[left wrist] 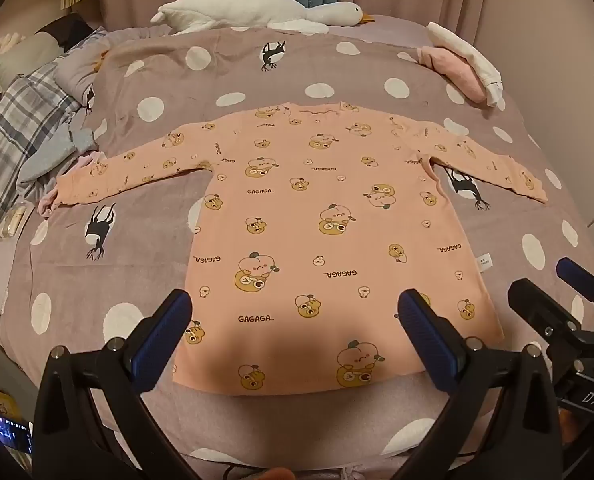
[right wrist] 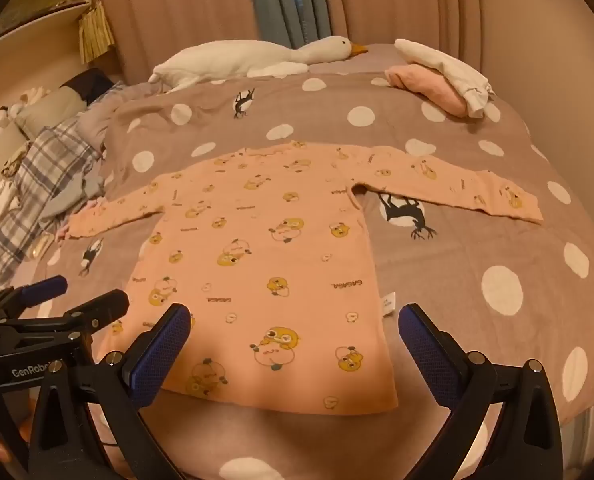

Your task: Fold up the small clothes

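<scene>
Pink shirt [left wrist: 317,224] lies flat mid-frame on the dotted bedspread [left wrist: 145,60], sleeves spread — no fold begun. Left gripper [left wrist: 293,316] and right gripper [right wrist: 295,326] hover over its hem, jaws wide, empty. Next, probably — pinch a sleeve and fold inward.

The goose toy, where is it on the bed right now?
In both wrist views the goose toy lies along the far edge of the bed, beyond the pink shirt, with its beak pointing right toward the folded clothes.
</scene>
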Demonstrator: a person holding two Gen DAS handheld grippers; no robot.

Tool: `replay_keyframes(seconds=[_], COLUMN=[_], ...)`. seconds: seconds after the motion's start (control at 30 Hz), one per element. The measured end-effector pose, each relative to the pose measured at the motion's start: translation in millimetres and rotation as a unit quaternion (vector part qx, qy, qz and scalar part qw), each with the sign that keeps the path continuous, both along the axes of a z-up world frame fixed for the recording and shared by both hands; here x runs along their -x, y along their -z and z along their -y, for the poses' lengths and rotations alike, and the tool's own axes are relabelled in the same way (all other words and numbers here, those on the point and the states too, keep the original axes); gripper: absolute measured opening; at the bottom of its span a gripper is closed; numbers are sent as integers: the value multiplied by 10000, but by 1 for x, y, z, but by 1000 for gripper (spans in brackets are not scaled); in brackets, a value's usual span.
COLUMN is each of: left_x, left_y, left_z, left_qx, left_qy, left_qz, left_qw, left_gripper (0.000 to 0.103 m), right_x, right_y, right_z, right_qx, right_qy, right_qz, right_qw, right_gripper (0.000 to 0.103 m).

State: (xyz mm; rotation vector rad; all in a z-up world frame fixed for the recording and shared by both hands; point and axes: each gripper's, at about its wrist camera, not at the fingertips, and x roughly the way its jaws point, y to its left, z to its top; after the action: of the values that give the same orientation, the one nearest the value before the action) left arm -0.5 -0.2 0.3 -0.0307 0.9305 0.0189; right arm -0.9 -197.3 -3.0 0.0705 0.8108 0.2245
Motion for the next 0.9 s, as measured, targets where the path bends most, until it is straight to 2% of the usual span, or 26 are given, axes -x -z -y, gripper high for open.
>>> replay_keyframes(seconds=[0.3, 0.9], left_x=[-1, 0], left_y=[1, 2], left_z=[2, 5], left_qx=[102, 65], left_qy=[20, 75], left_qz=[-96, -56], left_qw=[9999, 9999], left_gripper=[103, 103], right_x=[1, 0], right_y=[-1, -5], right_z=[1, -2], right_qx=[-20, -10], right_qy=[6, 6], right_qz=[0, 22], right_qw=[10000, 10000], right_gripper=[103, 103])
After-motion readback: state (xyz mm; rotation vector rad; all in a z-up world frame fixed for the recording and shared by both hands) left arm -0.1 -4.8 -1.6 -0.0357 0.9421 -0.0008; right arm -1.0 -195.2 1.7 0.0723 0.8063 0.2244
